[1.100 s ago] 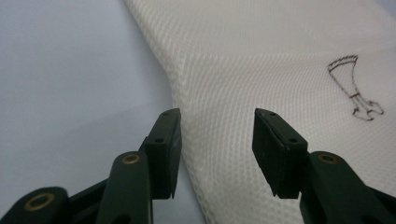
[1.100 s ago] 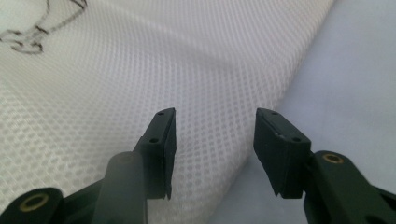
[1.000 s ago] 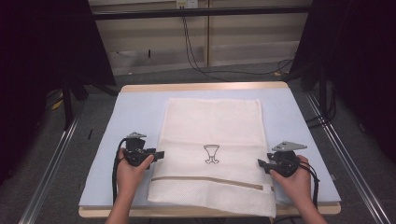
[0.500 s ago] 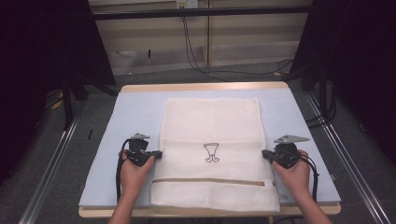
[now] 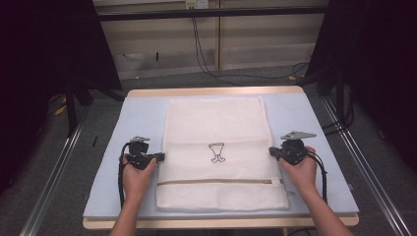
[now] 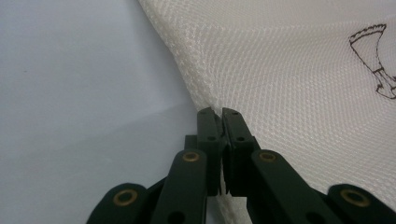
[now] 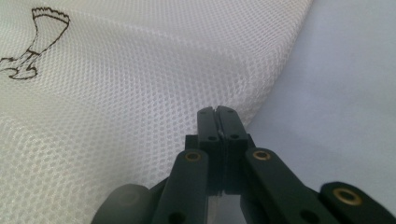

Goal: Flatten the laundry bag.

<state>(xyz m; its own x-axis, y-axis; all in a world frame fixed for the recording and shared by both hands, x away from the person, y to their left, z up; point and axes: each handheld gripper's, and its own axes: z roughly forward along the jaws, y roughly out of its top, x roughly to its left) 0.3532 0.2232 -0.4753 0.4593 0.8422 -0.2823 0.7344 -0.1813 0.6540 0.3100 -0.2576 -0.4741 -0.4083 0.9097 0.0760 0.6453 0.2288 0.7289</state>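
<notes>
The white mesh laundry bag (image 5: 216, 147) lies flat mid-tabletop. The left gripper (image 6: 218, 114) and right gripper (image 7: 217, 112) each pinch a side edge, jaws pressed together, probably to lift or fold it evenly.

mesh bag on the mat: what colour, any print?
The mesh bag is off-white, with a small dark line-drawn emblem near its middle; clearest in the high view.
</notes>
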